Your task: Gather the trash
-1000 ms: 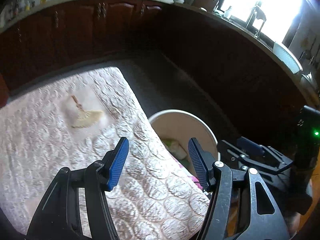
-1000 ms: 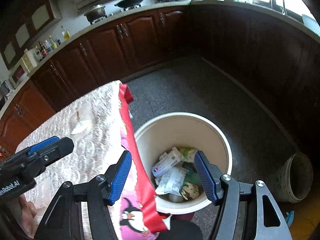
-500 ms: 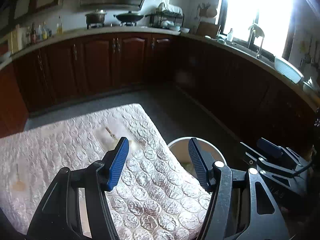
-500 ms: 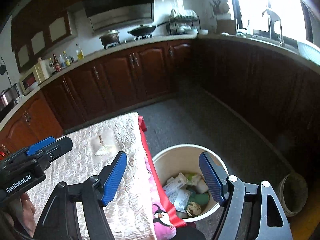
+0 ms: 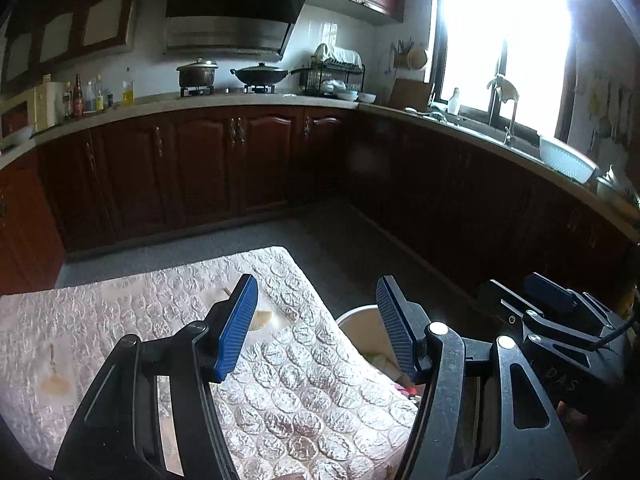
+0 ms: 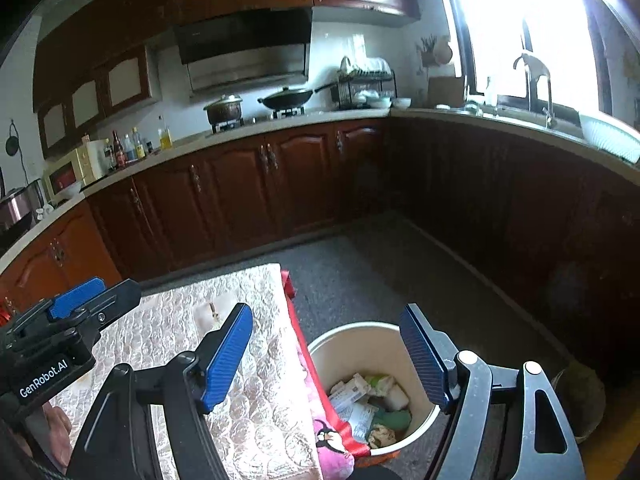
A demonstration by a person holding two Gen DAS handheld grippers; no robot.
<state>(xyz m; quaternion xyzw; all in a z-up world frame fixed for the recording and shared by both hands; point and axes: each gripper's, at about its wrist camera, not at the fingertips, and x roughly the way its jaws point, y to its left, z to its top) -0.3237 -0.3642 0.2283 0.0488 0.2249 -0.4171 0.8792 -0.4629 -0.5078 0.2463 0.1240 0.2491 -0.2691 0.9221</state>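
Observation:
A cream trash bin [image 6: 352, 327] stands on the floor beside the table, with crumpled wrappers and paper scraps [image 6: 360, 400] in it. Over the table corner and the bin hangs my right gripper [image 6: 326, 312], open with nothing between its blue pads. My left gripper [image 5: 316, 284] is open and empty too, held above the table's embossed pale cloth [image 5: 160, 312]. In the left wrist view only the bin's rim [image 5: 360, 314] shows. Each gripper appears in the other's view: the right gripper [image 5: 552, 308] at the right, the left gripper [image 6: 76, 304] at the left.
The cloth bears pale fan-shaped marks [image 5: 262, 318] [image 5: 54, 380]. A red and pink cloth edge [image 6: 328, 436] hangs by the bin. A small round pot [image 6: 580, 400] sits on the floor at the right. Dark cabinets [image 6: 240, 192] ring the grey floor [image 6: 360, 272].
Both grippers have risen and tipped up, so the bin and table slid down the views and the counters came in. The right jaws stand wider apart than before.

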